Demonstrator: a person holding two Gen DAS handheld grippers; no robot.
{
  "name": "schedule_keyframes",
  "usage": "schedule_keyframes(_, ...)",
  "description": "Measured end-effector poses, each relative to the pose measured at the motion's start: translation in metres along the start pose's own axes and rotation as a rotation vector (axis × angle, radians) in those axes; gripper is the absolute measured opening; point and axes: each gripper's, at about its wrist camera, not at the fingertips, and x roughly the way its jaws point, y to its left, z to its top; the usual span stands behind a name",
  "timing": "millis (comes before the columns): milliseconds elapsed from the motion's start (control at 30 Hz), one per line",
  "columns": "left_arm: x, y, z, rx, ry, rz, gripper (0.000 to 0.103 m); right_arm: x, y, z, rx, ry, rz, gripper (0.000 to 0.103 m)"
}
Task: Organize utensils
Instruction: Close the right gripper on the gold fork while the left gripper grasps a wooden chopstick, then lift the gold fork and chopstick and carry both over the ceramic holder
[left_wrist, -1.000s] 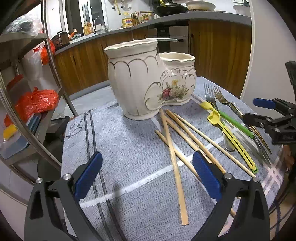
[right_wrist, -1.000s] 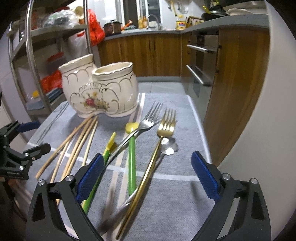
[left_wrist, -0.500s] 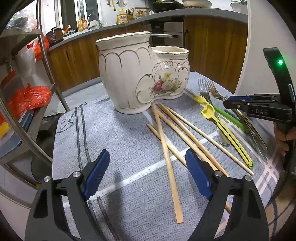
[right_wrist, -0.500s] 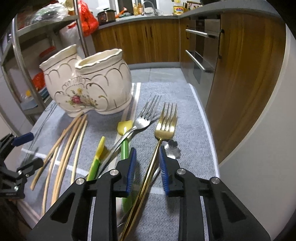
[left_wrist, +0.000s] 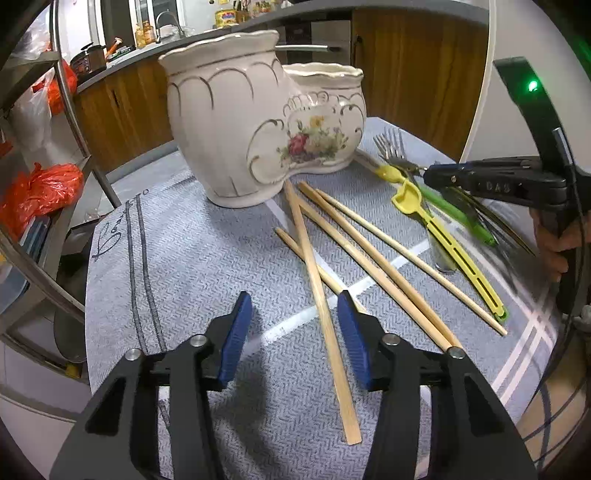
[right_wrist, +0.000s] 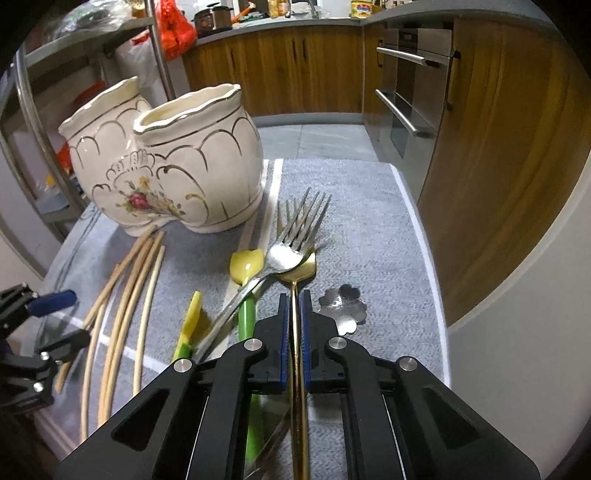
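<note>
- Right tongs (right_wrist: 294, 317): blue pads clamped on the thin handle of the gold fork (right_wrist: 297, 266); the handle runs straight back between the black arms, and the fork's head lies on the cloth ahead.
- Left tongs (left_wrist: 293, 332): jaws have just been closing and stand at a middling gap; one flat chopstick (left_wrist: 320, 310) lies on the cloth between the pads, and the pads do not press on it.
- Silver fork (right_wrist: 295, 236): crosses over the gold fork's head, tines pointing toward the holder.
- Green-handled spoon (right_wrist: 246, 273): yellow bowl just left of the fork heads, handle passing under the right tongs.
- Yellow tool (left_wrist: 443, 243): slotted handle, lying between the chopsticks and the forks.
- Chopsticks (left_wrist: 373, 258): loose on the cloth, fanned out from the holder's foot; the flat one crosses over another.
- Holder (left_wrist: 258, 125): cream ceramic, two joined pots with gold trim and a flower motif, upright at the far end of the cloth.
- Flower-shaped metal piece (right_wrist: 343, 306): flat on the cloth, right of the gold fork.
- Cloth (left_wrist: 177, 251): grey, white stripes, under all the above.
- Person's hand (left_wrist: 554, 243): at the right edge of the left view, gripping the right tongs' handle.
</note>
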Motion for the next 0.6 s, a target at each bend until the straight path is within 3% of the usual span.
schedule_keyframes(133,0.001,-0.003,0.005,0.013,0.020,0.007,0.027,-0.009,0.000,-0.003,0.011,-0.030,0.021,0.006)
schedule_keyframes(367,0.001,-0.001,0.006,-0.007,0.052,-0.025,0.024,-0.026,-0.003,-0.006,0.024,-0.089,0.080,0.006)
schedule_keyframes(400,0.002,0.000,0.007,-0.013,0.046,-0.021,0.023,-0.031,-0.003,-0.005,0.023,-0.106,0.092,0.006)
schedule_keyframes(467,0.003,-0.001,0.006,-0.018,0.034,-0.014,0.007,-0.039,-0.003,-0.005,0.018,-0.132,0.102,0.006)
schedule_keyframes(600,0.003,0.003,0.004,-0.040,0.010,-0.019,0.006,-0.055,-0.001,-0.004,0.004,-0.186,0.099,0.006)
